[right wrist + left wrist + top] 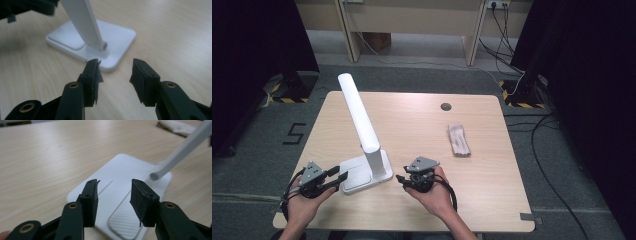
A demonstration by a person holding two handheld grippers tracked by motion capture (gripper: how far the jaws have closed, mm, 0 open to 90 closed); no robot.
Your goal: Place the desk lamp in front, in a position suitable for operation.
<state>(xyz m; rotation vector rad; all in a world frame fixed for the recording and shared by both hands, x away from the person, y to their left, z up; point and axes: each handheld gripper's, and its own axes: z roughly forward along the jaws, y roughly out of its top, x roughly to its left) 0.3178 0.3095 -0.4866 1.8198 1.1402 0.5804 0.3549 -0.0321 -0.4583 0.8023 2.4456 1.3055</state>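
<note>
A white desk lamp stands on the wooden table: a flat base (362,175) with a thick arm (358,111) leaning up to the back left. My left gripper (339,175) is open at the base's left edge. In the left gripper view, the base (122,167) with its ribbed pad lies just beyond the spread jaws (113,185). My right gripper (401,181) is open too, a short way right of the base and pointing at it. The right gripper view has the base (117,37) and arm (82,20) ahead of its empty jaws (115,63).
A folded beige cloth (459,140) lies on the right half of the table, seen also as the cloth (176,126) far off. A dark cable grommet (445,106) sits near the back edge. Desks, cables and black stands surround the table.
</note>
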